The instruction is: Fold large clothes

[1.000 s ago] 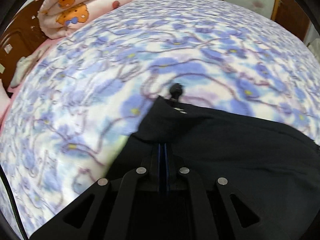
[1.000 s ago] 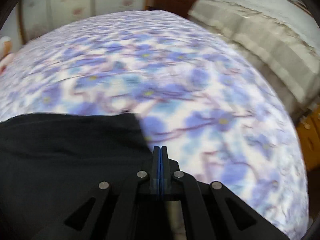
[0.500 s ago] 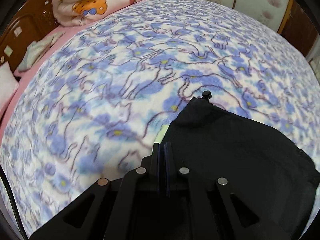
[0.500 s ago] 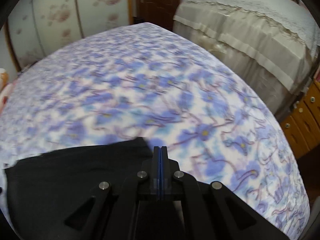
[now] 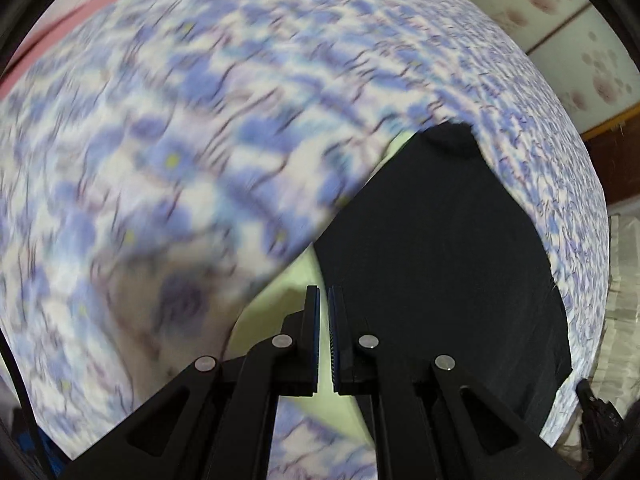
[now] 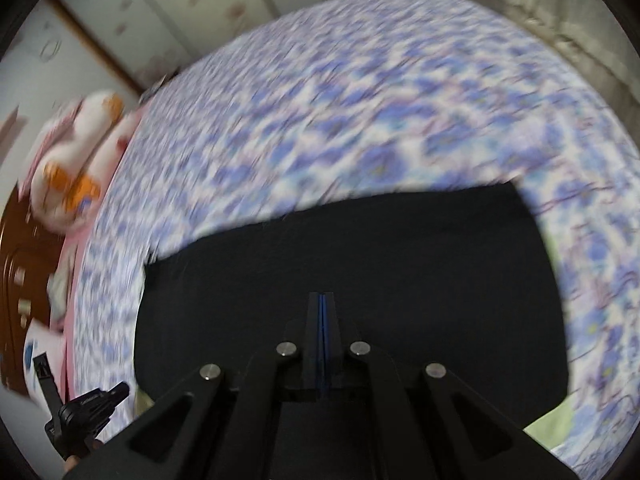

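- Left wrist view: the left gripper (image 5: 324,320) points steeply down at the bed; its fingers (image 5: 312,340) are pressed almost together, only a hairline slit between the blue pads; nothing shows in that slit but pale green behind it
- The black garment (image 5: 440,260) fills the frame from about 1 o'clock round to 4 o'clock; its near edge runs right up beside the right-hand finger; whether any cloth is pinched, I cannot tell
- The blue floral bedspread (image 5: 160,160) takes everything from 7 o'clock to 12 o'clock, badly smeared; a pale green layer (image 5: 280,300) peeks out just at 11 o'clock of the fingertips
- Flower-printed wardrobe panels (image 5: 560,20) sit up at 1 o'clock
- Right wrist view: the right gripper (image 6: 321,300) has its fingers fully closed, pad against pad; the tips lie over the garment (image 6: 360,260), black on black, so a pinch of cloth cannot be made out
- Here the garment lies spread flat as a broad dark block on the bedspread (image 6: 360,120), centre to 6 o'clock
- A pink quilt with orange bears (image 6: 72,168) is bundled at 9 o'clock; the dark wooden headboard (image 6: 16,280) is just below it
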